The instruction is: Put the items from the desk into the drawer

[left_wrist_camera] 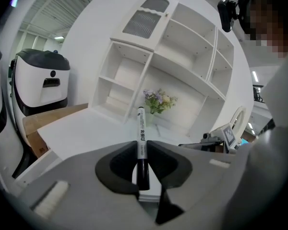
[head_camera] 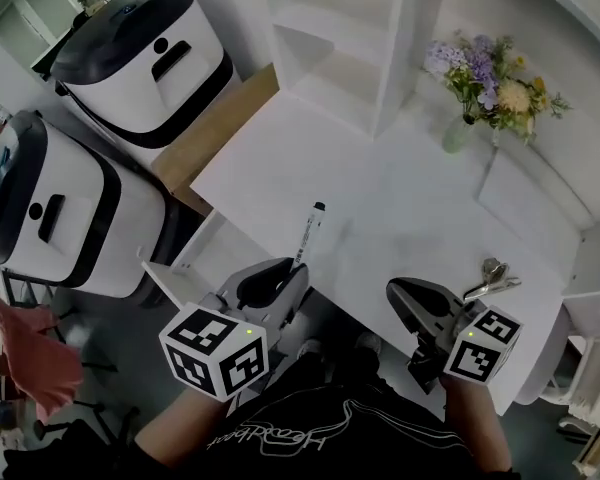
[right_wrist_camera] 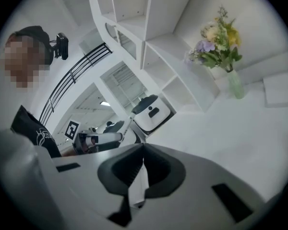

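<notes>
Closest to the head camera is the left gripper (head_camera: 295, 273) with its square-marked cube, low at the left over the person's lap. It is clenched on a black-and-white marker pen (head_camera: 311, 230). The left gripper view shows both pads pressing the barrel near its dark lower end, and the capped tip juts out past the jaws towards the white desk (head_camera: 400, 198). The marker is therefore off the desk and carried in the air just off its near edge. Just left of that gripper, below the desk's left corner, sits a white panel that looks like an open drawer (head_camera: 185, 268), though I cannot be sure of it from here. Further right, the right gripper (head_camera: 395, 293) hangs at the desk's near edge with its jaws together. The right gripper view shows nothing between them, so it is empty. Right of it, a small metal clip (head_camera: 490, 276) lies on the desk near the front edge and is untouched. I judge the step in hand to be carrying the marker to the drawer. The next move calls for swinging the left gripper leftward and down over the drawer's opening, then releasing the pen so it lies flat inside. The free right gripper is well placed to take the clip afterwards.
</notes>
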